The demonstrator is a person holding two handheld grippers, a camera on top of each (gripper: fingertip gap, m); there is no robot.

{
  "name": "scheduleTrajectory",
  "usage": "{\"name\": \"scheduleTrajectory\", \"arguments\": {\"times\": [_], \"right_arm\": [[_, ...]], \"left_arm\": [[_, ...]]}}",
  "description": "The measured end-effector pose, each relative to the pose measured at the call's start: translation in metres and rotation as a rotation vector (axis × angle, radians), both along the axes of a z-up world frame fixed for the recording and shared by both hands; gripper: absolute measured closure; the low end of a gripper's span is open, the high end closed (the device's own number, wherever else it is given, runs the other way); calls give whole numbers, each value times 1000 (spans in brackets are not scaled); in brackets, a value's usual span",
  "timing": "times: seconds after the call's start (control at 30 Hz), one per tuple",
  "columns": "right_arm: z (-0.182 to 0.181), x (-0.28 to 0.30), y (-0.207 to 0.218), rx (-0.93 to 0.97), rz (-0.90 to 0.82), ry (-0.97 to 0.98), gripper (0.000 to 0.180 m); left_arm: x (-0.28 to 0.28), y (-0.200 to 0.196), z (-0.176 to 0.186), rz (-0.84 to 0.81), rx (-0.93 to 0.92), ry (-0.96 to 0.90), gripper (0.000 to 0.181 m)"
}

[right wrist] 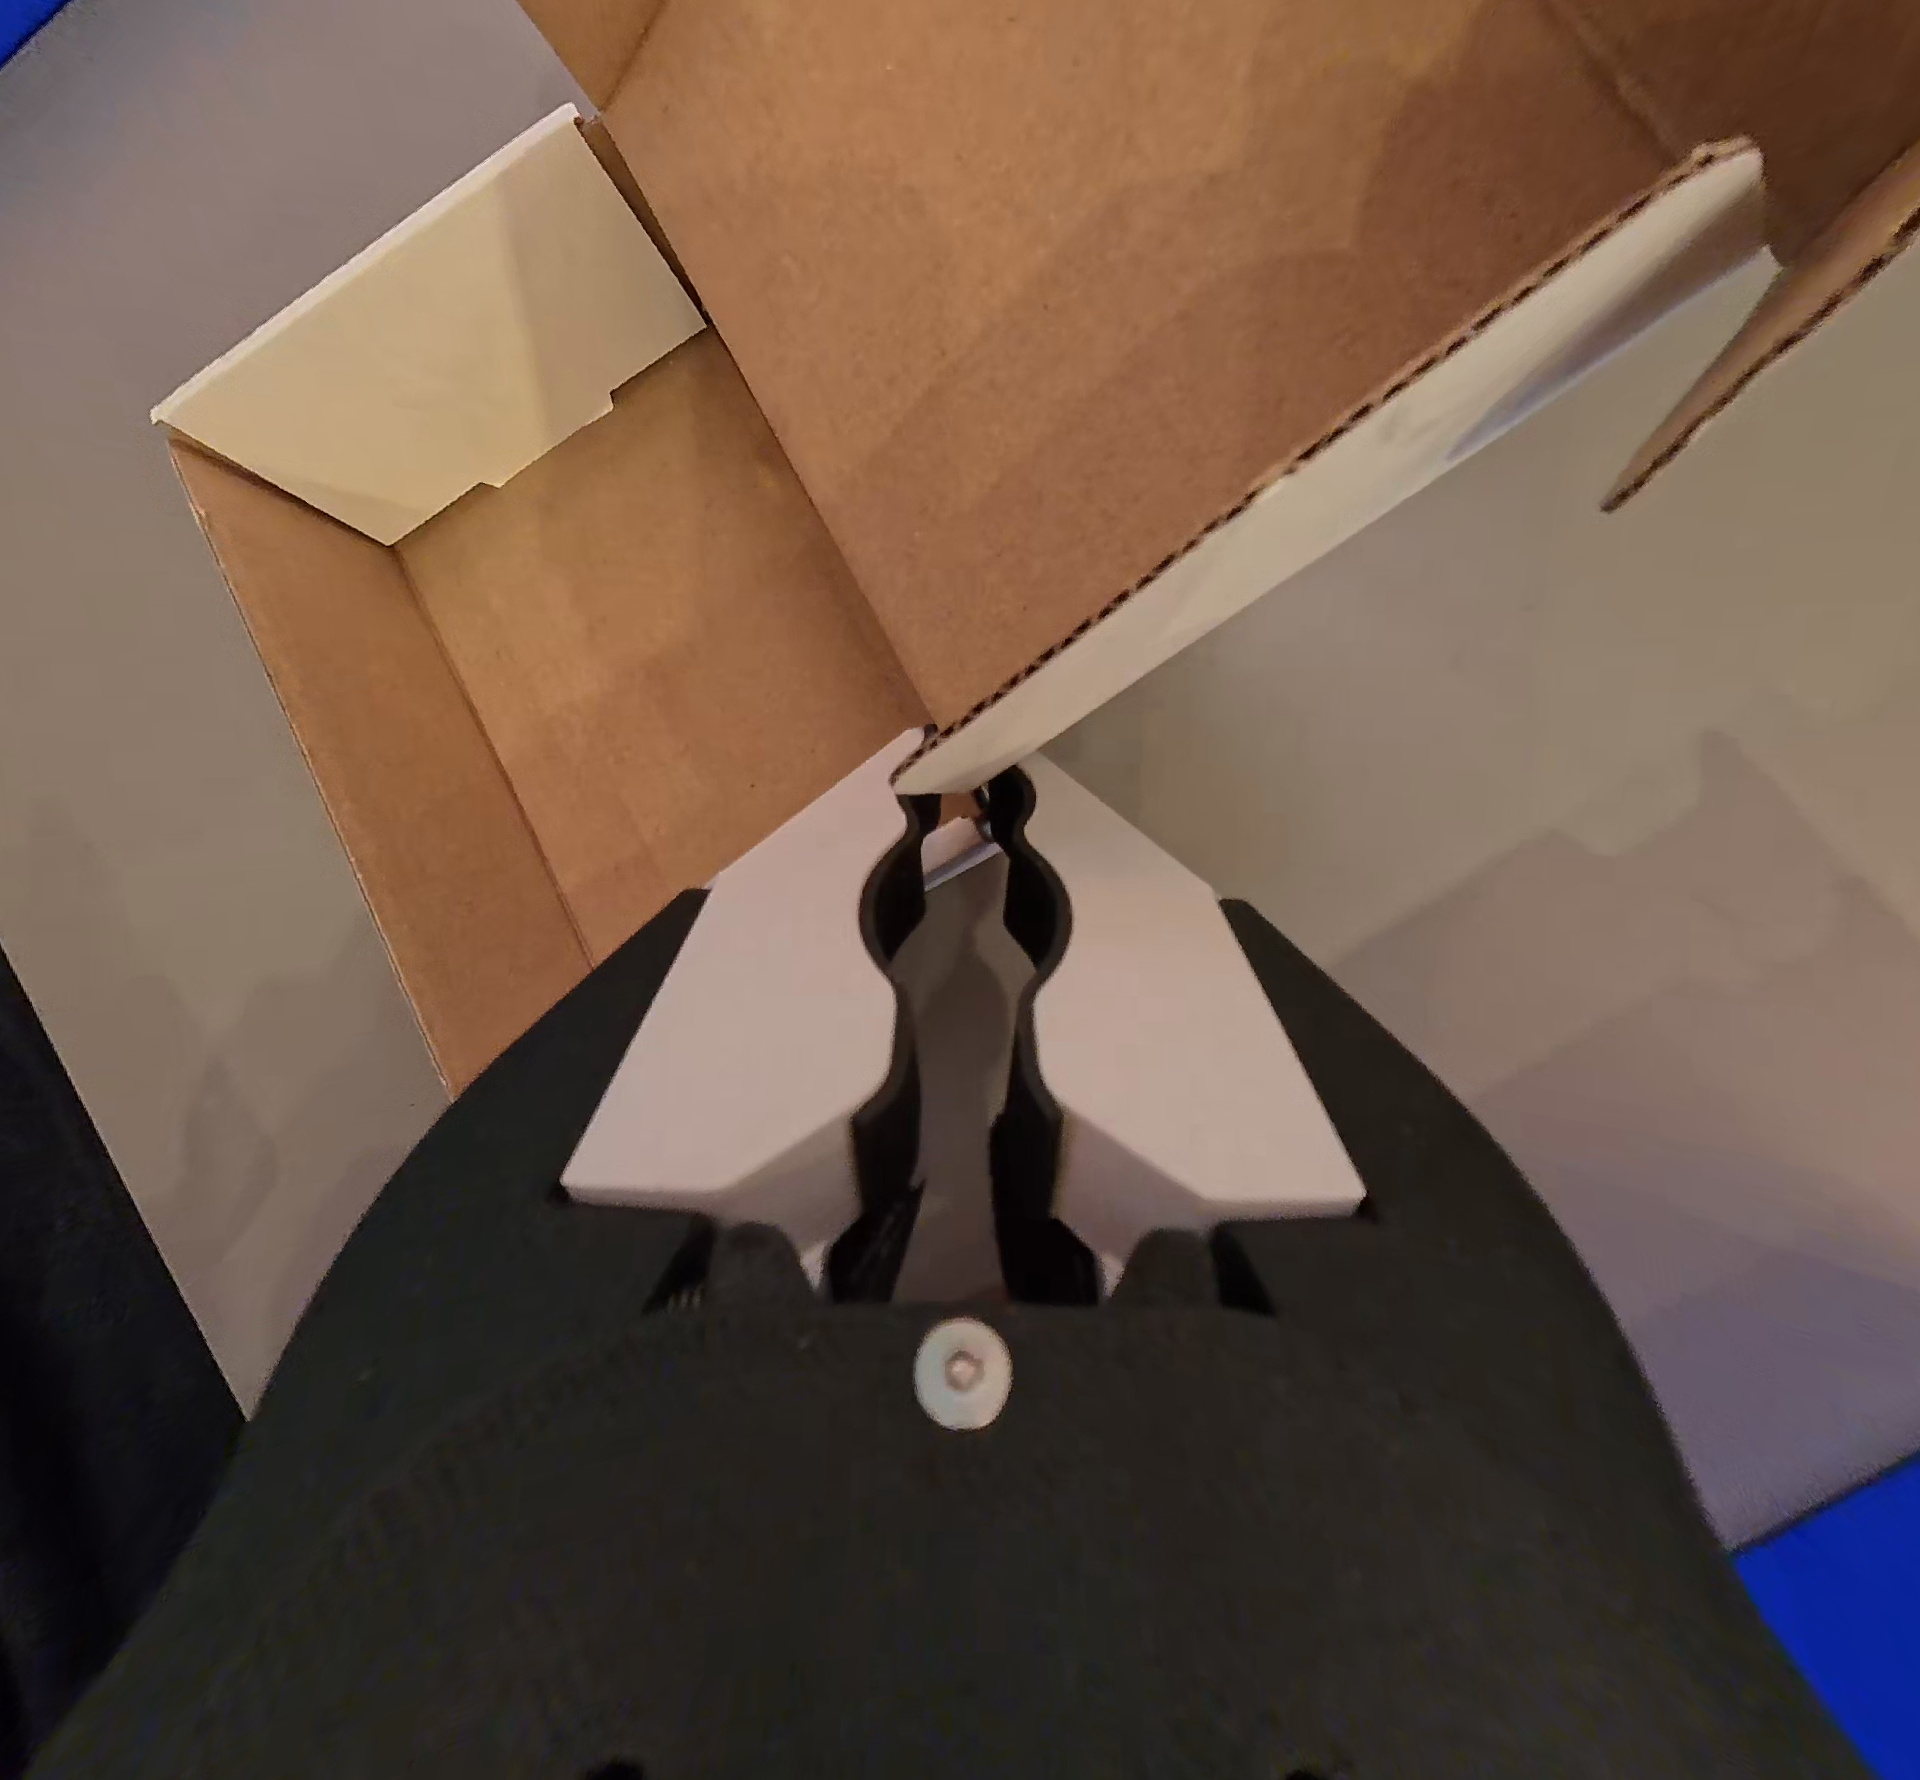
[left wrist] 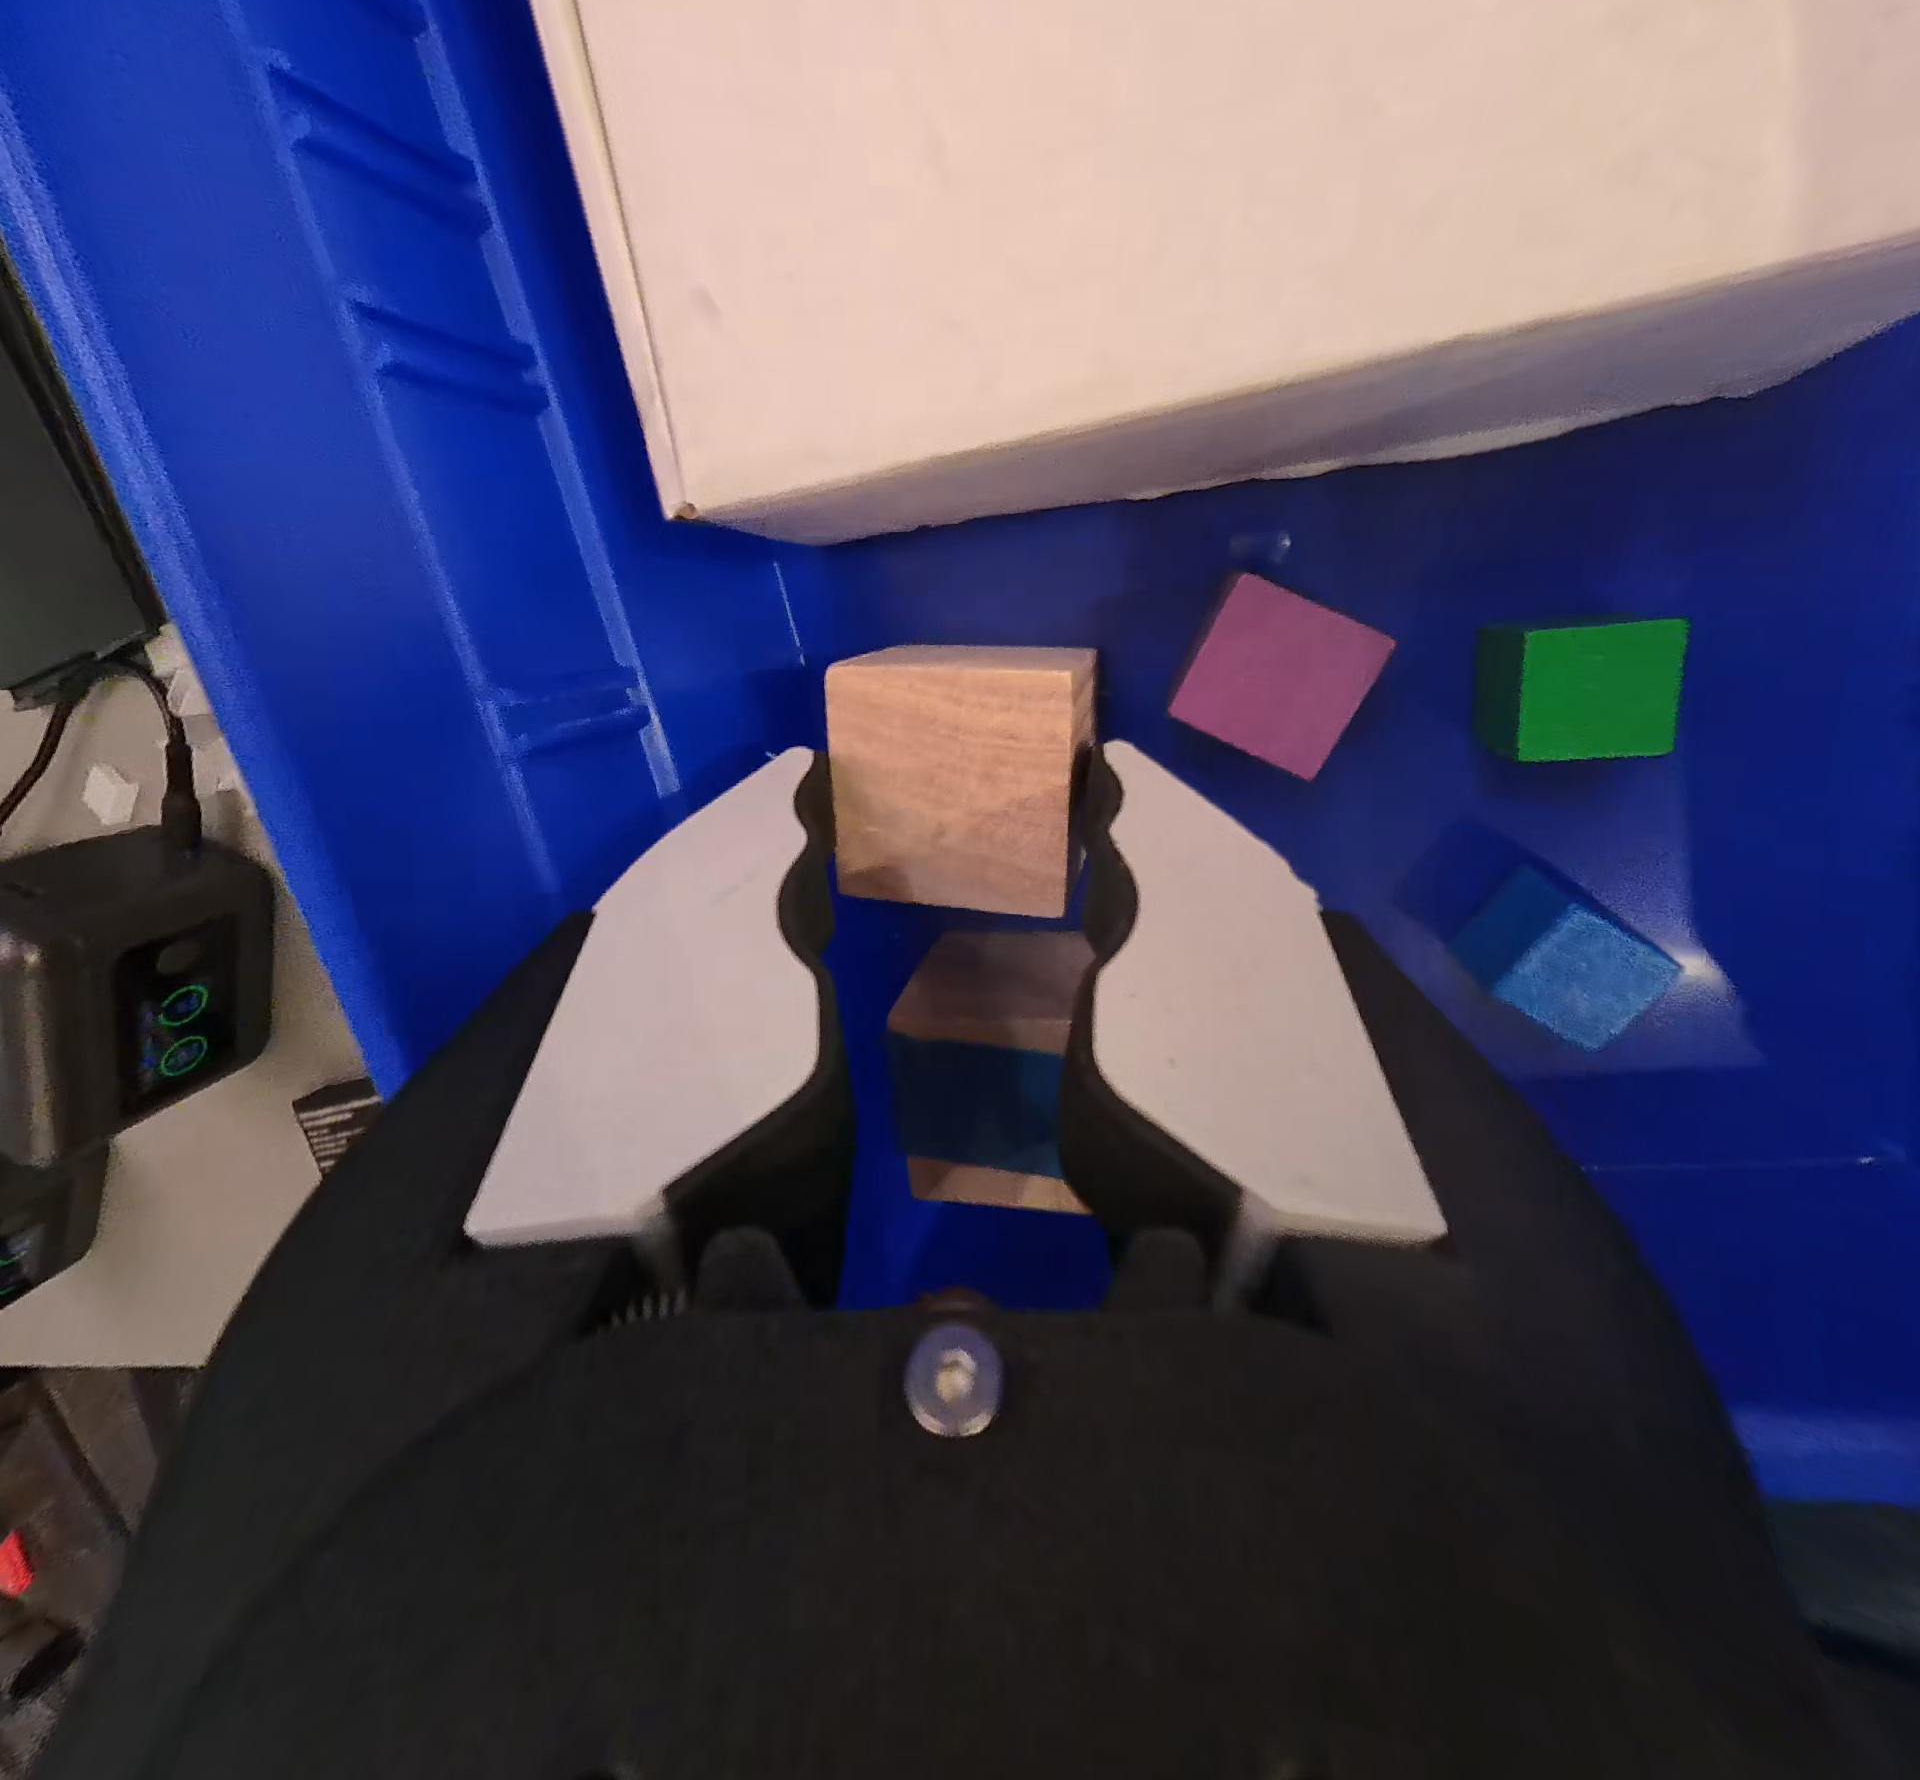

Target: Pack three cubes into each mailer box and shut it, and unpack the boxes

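In the left wrist view my left gripper (left wrist: 956,785) is shut on a plain wooden cube (left wrist: 961,754) and holds it above the floor of a blue bin (left wrist: 1714,1107). A brown and dark blue block (left wrist: 987,1086) shows between the fingers below it. A purple cube (left wrist: 1283,676), a green cube (left wrist: 1590,691) and a blue cube (left wrist: 1569,961) lie on the bin floor to the right. In the right wrist view my right gripper (right wrist: 961,795) is shut on the corner of the raised lid (right wrist: 1143,328) of an open mailer box (right wrist: 343,691). The part of the box inside that shows is empty.
A closed white mailer box (left wrist: 1143,172) fills the top of the left wrist view, in the bin. The ribbed bin wall (left wrist: 395,483) rises at the left, with black devices and cables (left wrist: 125,982) outside it. The open box sits on a grey surface (right wrist: 1507,847).
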State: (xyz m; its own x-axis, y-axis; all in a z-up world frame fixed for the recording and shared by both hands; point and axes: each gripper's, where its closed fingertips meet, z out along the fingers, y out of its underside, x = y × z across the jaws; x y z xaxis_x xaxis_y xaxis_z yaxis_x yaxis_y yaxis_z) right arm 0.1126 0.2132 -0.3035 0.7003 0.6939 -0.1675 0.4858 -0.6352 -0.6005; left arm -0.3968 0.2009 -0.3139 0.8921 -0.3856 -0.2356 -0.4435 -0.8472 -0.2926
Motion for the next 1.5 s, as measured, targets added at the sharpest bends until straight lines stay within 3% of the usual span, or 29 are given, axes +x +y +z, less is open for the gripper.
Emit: {"name": "scheduleTrajectory", "arguments": {"times": [0.1, 0.2, 0.33, 0.4, 0.5, 0.63, 0.77, 1.0, 1.17, 1.33, 1.5], "right_arm": [[0, 0, 0, 3, 4, -1, 173], [0, -1, 0, 5, 11, -1, 173], [0, -4, 0, 9, 30, 2, 173], [0, -6, 0, 10, 37, 1, 173], [0, -8, 1, 16, 46, 1, 174], [0, -8, 1, 21, 52, 5, 174], [0, -7, 1, 24, 54, 4, 174], [0, -7, 1, 27, 63, 10, 174], [0, -8, 2, 28, 70, 7, 174], [-1, -7, 2, 28, 68, 4, 174], [-1, -6, 2, 29, 68, 3, 174]], "left_arm": [[3, -2, 15, -25, 40, -13, 136], [12, -2, 57, -77, 137, 3, 136], [99, 1, 132, -370, 313, -54, 136], [166, -6, 150, -618, 343, -86, 136], [257, -21, 150, -928, 317, -91, 136], [351, -32, 116, -1179, 206, -85, 136], [398, -25, 69, -1330, 120, 17, 136], [404, -13, 10, -1422, -56, 117, 135], [407, -8, 11, -1379, -74, 54, 135], [404, -8, 20, -1338, -57, 18, 117], [368, -12, 70, -1255, 66, -27, 118]]}}
